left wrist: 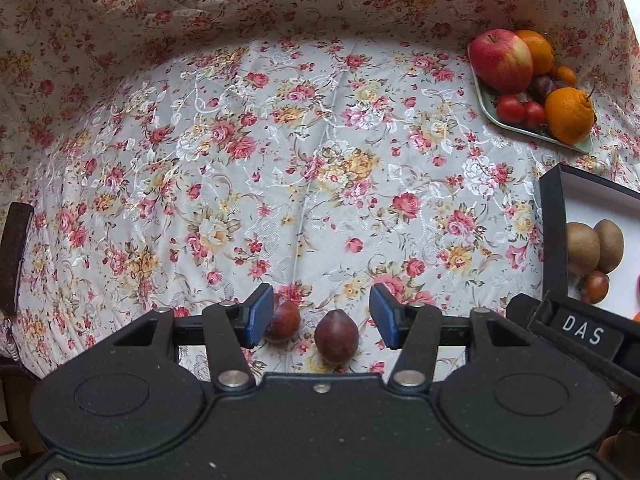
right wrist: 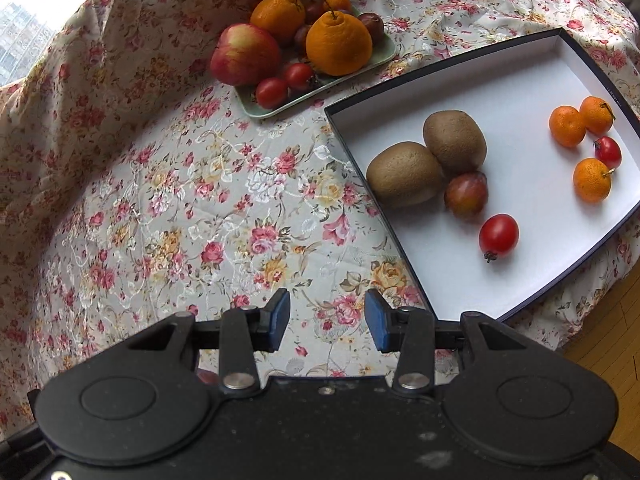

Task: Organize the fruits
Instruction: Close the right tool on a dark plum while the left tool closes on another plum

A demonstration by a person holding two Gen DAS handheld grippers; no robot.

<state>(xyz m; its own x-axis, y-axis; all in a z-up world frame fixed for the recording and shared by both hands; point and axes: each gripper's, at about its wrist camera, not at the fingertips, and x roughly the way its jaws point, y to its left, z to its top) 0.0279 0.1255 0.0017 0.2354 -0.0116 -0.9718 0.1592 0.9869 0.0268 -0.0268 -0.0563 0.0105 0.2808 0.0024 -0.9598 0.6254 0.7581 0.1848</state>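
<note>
My left gripper (left wrist: 318, 320) is open and low over the floral cloth. A dark purple plum (left wrist: 336, 336) lies between its blue pads, untouched. A second plum (left wrist: 283, 321) lies just beside the left pad. My right gripper (right wrist: 327, 326) is open and empty above bare cloth, left of the white-lined black box (right wrist: 520, 80). The box holds two kiwis (right wrist: 406, 174), a plum (right wrist: 466, 194), two cherry tomatoes (right wrist: 499, 236) and three mandarins (right wrist: 592, 180). A green tray (right wrist: 280, 110) behind holds an apple (right wrist: 245, 55), oranges (right wrist: 338, 42), plums and tomatoes.
The box's black wall (left wrist: 554, 240) stands close on the left gripper's right, with the other gripper's body (left wrist: 576, 332) beside it. The green tray (left wrist: 516, 128) sits at the far right. A dark object (left wrist: 14, 256) is at the left edge. Wooden floor (right wrist: 612, 340) shows past the table's right edge.
</note>
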